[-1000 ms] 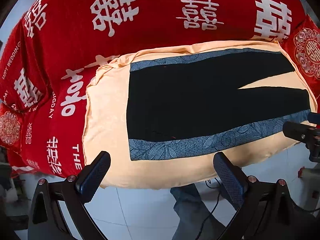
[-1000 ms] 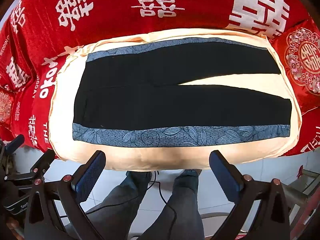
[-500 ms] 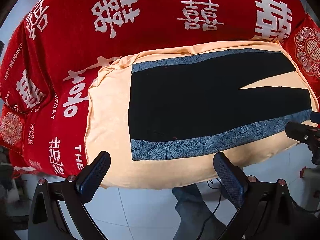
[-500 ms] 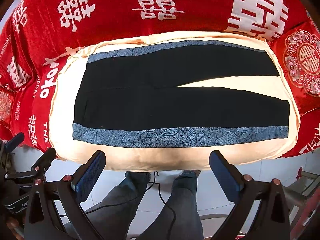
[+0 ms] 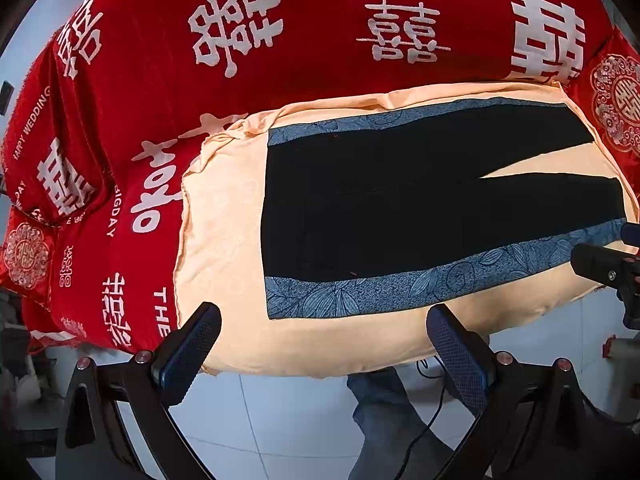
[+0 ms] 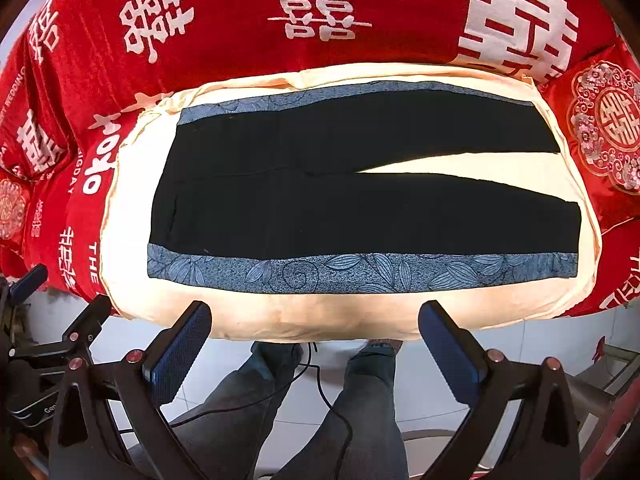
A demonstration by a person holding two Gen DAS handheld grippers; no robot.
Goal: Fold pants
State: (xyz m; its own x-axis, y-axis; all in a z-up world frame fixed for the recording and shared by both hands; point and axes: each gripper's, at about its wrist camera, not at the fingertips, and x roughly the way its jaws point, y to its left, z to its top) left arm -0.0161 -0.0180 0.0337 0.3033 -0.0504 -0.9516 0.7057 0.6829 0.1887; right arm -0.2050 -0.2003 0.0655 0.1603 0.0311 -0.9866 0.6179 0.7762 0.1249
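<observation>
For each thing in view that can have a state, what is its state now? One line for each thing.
pants: spread flat on the cloth, unfolded, legs apart at the cuffs.
cream cloth: laid over the red bedding, under the pants, slightly wrinkled at its far left corner.
left gripper: open, empty, at the near edge, not touching the pants.
right gripper: open, empty, at the near edge, not touching the pants.

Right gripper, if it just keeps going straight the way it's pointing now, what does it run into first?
Most likely the near edge of the cream cushion, just short of the pants and their blue patterned side stripe. The right gripper is open and empty; depth is hard to judge here.
</observation>
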